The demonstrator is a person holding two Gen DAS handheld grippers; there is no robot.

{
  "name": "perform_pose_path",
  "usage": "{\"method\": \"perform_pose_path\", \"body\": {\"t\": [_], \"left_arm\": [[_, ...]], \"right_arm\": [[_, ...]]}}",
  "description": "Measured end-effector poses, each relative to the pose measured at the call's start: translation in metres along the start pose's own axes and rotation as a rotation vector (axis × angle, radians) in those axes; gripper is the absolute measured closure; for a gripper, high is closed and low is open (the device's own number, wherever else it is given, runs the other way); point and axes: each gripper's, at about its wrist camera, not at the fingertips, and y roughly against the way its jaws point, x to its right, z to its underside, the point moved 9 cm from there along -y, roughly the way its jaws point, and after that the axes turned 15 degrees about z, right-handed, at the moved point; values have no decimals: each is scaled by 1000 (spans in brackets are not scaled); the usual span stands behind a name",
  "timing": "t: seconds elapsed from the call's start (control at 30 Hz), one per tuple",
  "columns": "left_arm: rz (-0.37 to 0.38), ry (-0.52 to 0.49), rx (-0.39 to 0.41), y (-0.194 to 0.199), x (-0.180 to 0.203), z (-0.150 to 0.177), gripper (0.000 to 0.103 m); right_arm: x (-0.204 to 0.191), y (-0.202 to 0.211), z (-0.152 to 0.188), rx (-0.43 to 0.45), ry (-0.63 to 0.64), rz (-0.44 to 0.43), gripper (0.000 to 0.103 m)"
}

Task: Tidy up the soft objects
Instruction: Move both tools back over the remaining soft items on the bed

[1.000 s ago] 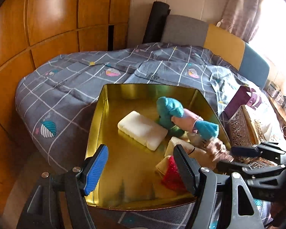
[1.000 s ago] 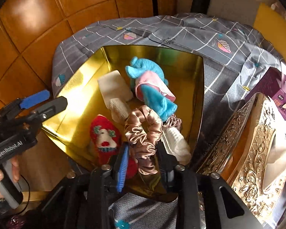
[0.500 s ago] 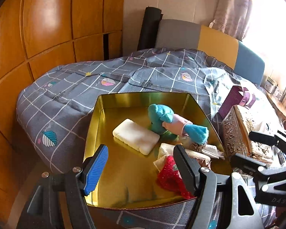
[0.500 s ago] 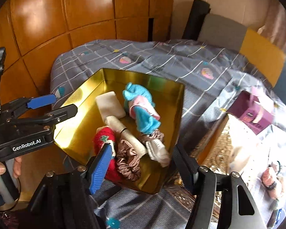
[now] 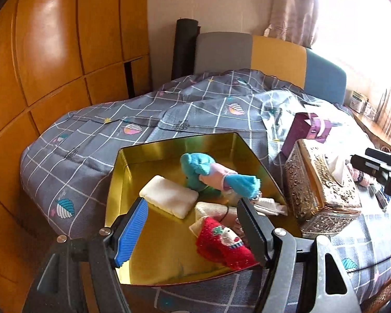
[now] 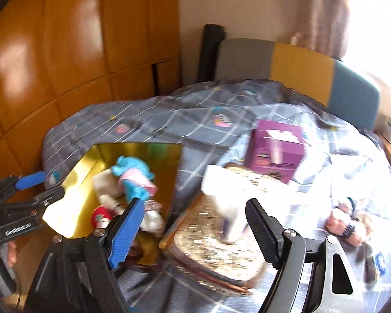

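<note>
Gold tin on the bed holds the soft objects. Left gripper hangs over it, jaws apart, empty. Right gripper, jaws just opening, empty, sits right of the tin.

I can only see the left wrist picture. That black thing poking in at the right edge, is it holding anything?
Observer: No. The right wrist view shows the right gripper has just been opening, and nothing is between its jaws.
Operator: What is in front of it?
Observer: The ornate gold tissue box, seen blurred between its open jaws.
Operator: Who holds the gripper I look along?
Observer: A hand at the picture's left edge grips the handle of the left gripper.
</note>
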Motion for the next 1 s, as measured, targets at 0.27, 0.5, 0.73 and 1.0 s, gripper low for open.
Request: {"method": "perform_pose_path", "body": {"t": [0.27,0.5,0.73,1.0], "left_arm": [[16,-58,1,1,23,-4,31],[41,-112,10,4,44,-13,31],[62,-161,16,5,66,-21,31],[84,-230,28,7,95,-31,31]], "right_arm": [[81,-3,5,-11,-127,138,20],[147,-10,23,-49,-202,246,20],[207,-17,44,-88,-287,337,20],[279,-29,70,-127,-332,489,20]]}}
